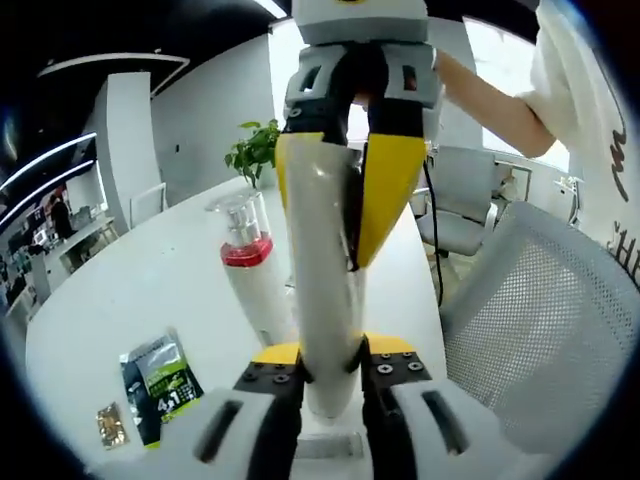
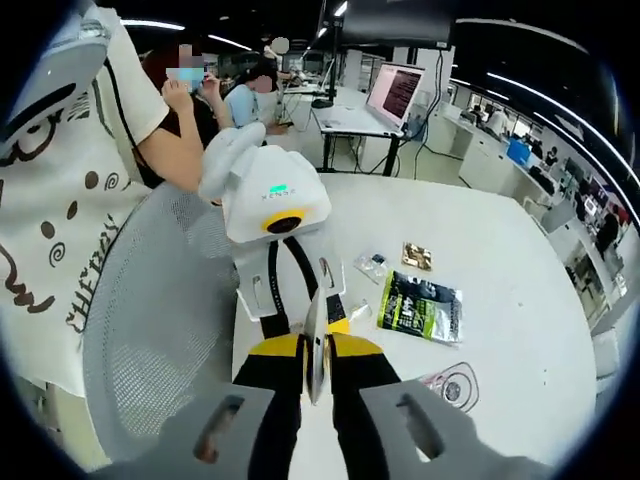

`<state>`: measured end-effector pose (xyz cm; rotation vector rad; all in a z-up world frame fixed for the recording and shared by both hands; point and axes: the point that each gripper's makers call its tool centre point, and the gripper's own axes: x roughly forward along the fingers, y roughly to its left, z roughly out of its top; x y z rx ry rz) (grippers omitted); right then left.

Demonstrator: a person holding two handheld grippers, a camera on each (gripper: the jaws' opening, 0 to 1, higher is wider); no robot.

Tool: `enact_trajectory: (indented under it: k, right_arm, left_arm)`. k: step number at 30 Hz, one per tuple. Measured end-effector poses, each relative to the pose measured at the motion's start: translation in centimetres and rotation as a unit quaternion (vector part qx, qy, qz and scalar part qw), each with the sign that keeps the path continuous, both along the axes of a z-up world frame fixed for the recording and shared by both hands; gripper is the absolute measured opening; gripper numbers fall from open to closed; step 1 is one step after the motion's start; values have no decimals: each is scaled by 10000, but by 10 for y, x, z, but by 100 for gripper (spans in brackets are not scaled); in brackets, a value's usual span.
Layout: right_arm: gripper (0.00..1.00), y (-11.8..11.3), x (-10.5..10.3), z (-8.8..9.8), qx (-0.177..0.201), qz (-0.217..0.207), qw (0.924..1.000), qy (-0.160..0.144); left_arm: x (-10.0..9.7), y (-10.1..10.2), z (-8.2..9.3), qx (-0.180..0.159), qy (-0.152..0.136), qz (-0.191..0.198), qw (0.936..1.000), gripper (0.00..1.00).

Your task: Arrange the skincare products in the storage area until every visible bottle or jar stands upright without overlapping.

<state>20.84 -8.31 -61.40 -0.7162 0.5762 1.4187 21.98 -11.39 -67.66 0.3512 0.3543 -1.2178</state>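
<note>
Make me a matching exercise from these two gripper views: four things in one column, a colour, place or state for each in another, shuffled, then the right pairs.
Things:
1. white tube
2. pump bottle
3. green and black sachet
4. mesh chair

Descriptions:
A. lies flat on the white table
B. stands upright on the table, with a red band under its pump
C. clamped between the jaws of both the left gripper and the right gripper
D. stands beside the table, white, with no one sitting on it

Pairs: 1-C, 2-B, 3-A, 4-D
</note>
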Motion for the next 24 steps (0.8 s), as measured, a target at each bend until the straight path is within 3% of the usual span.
enact_trajectory:
  k: [7, 14, 21, 24]
  right_arm:
    - [9, 2, -1, -6, -305, -17, 9994, 153]
    - [7, 8, -3, -7, -533, 324, 9980, 86]
    - [7, 11, -4, -8, -665, 604, 9959, 91]
    - [7, 10, -2, -8, -682, 620, 9957, 107]
  left_arm:
    - [0, 2, -5, -97, 102, 22, 9999, 25]
    - [-2, 1, -5, -253, 171, 0, 9995, 26]
    - [-3, 7, -7, 11, -6, -117, 9999, 28]
    - [-3, 12, -9, 71, 86, -99, 9999, 31]
